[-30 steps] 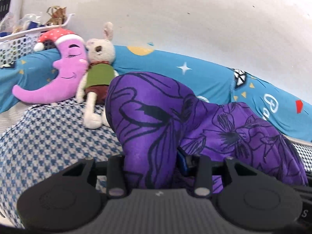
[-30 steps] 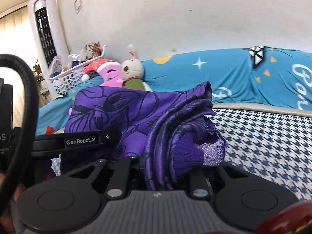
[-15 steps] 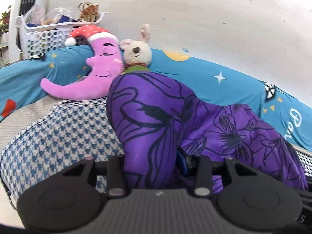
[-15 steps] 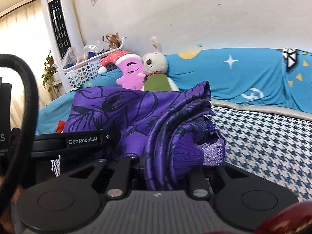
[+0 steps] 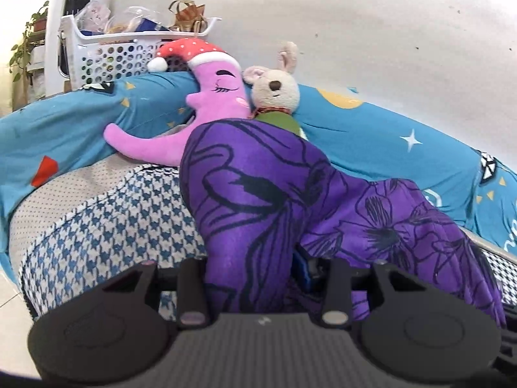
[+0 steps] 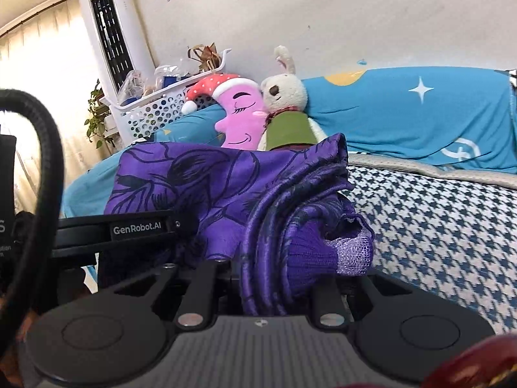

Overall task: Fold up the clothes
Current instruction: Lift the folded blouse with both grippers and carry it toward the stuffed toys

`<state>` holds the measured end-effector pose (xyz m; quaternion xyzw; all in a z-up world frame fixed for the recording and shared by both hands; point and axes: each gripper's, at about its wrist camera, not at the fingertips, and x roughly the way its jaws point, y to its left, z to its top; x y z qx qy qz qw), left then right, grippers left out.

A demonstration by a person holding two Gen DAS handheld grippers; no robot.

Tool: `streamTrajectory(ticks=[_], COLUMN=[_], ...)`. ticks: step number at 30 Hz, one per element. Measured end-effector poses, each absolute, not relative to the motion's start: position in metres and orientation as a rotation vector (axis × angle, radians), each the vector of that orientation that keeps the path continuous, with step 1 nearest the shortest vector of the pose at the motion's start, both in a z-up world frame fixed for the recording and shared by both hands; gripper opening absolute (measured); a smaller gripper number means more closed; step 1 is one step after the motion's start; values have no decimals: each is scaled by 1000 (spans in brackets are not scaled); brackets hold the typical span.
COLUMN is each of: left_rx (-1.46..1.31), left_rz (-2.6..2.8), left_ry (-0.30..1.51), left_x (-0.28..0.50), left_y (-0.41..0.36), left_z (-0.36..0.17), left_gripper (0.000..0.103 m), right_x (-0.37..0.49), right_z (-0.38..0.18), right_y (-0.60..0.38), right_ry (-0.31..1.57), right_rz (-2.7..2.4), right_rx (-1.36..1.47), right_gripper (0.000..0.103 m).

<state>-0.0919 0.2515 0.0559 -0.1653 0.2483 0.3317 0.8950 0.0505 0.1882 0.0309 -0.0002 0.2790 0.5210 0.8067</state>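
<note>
A purple garment with a dark flower print (image 5: 265, 200) hangs bunched from my left gripper (image 5: 261, 278), which is shut on it; the cloth hides the fingertips. In the right wrist view the same purple garment (image 6: 226, 187) is gathered in thick folds, with a ribbed purple cuff (image 6: 336, 252) sticking out to the right. My right gripper (image 6: 274, 278) is shut on that bundle. The left gripper's black body (image 6: 139, 226) sits just left of the bundle, close to the right one. Both hold the garment above the houndstooth bed cover (image 6: 436, 220).
A pink moon plush (image 5: 206, 110) and a rabbit plush (image 5: 274, 93) lean on the blue quilt (image 5: 371, 142) by the wall. A white laundry basket (image 5: 122, 55) and a tall white air conditioner (image 6: 113, 51) stand at the left. The bed's edge (image 5: 38, 258) drops to the floor.
Both grippers have swung left together with the garment; the plush toys, basket and air conditioner have shifted right and nearer the centre. The grip on the cloth is unchanged.
</note>
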Motion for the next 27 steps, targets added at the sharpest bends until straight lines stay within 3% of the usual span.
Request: streamTrajectory(ticks=[27], left_rx=[-342], left_rz=[760], left_ry=[563], left_x=[-79], left_y=[282], left_z=[37], left_gripper=[37], right_x=[59], right_z=[5], right_y=[223], right_ry=[622], right_rz=[1120], right_rx=[9], right_gripper=[21])
